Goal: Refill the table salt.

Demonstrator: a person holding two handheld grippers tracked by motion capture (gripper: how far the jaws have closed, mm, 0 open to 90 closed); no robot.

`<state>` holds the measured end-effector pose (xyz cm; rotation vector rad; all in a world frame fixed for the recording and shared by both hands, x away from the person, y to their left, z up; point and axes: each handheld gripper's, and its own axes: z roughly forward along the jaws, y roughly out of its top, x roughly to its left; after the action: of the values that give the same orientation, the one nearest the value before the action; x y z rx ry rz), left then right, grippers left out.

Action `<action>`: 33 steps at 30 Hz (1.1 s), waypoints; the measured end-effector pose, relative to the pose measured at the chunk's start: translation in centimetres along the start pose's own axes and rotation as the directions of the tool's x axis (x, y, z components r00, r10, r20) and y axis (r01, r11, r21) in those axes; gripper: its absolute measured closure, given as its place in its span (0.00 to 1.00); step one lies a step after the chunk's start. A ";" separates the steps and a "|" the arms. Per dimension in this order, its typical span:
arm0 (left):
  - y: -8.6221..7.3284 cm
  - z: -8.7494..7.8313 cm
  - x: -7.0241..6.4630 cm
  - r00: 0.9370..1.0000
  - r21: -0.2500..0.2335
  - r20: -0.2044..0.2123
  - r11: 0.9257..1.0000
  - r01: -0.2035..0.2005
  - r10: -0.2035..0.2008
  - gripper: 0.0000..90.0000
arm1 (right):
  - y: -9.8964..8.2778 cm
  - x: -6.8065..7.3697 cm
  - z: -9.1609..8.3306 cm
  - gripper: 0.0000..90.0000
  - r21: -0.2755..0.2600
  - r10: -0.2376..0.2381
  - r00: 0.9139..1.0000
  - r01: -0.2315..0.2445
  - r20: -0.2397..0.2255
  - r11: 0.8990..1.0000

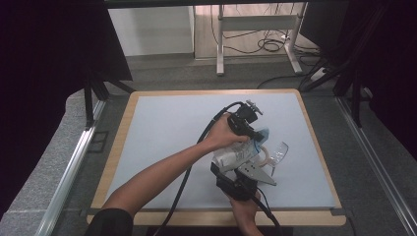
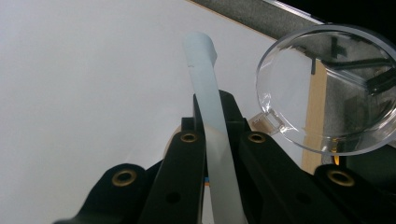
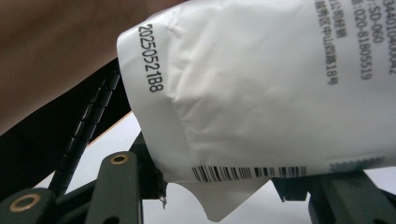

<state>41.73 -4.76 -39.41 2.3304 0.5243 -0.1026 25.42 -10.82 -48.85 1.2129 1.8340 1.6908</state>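
Observation:
A white pouch (image 1: pixel 238 154) with a blue top hangs above the table between both grippers. My left gripper (image 1: pixel 257 134) reaches in from above with its jaws shut on a pale strip (image 2: pixel 203 70), which seems to be the pouch's top edge seen edge-on. In its own view, the left gripper (image 2: pixel 215 106) has the strip running straight up between the two black jaws. My right gripper (image 1: pixel 230 166) comes from the near edge and clamps the pouch's bottom. The right gripper (image 3: pixel 219 183) holds the pouch (image 3: pixel 261 93) by its barcode end.
A clear round dish (image 1: pixel 278 151) (image 2: pixel 327 88) lies on the pale grey mat (image 1: pixel 162 142) just right of the pouch. The wooden table edge (image 1: pixel 118 147) frames the mat. Cables trail from both grippers towards the near edge. A desk frame (image 1: pixel 255 29) stands beyond the table.

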 end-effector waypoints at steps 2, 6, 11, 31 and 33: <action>0.0 0.0 0.0 1.000 0.000 0.000 1.000 0.001 -0.001 1.00 | 0.0 0.0 0.0 0.53 -0.001 -0.001 1.000 0.001 0.000 1.000; 0.0 0.0 -0.1 1.000 0.001 0.001 1.000 0.001 -0.001 1.00 | 0.0 0.1 0.0 0.53 -0.001 0.000 1.000 0.000 0.000 1.000; 0.0 0.1 -0.1 1.000 0.003 0.003 1.000 0.000 0.000 1.00 | 0.1 0.0 0.0 0.53 -0.003 -0.001 1.000 0.001 0.001 1.000; 0.1 0.1 -0.2 1.000 0.003 0.000 1.000 -0.007 0.007 1.00 | 0.1 0.0 -0.2 0.53 -0.007 -0.001 1.000 0.001 0.001 1.000; 0.1 0.1 -0.2 1.000 0.002 0.001 1.000 -0.006 0.006 1.00 | 0.1 0.0 -0.2 0.53 -0.008 -0.004 1.000 0.004 0.001 1.000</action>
<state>41.59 -4.92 -39.36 2.3338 0.5162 -0.1016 25.33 -10.89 -48.68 1.2059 1.8257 1.6935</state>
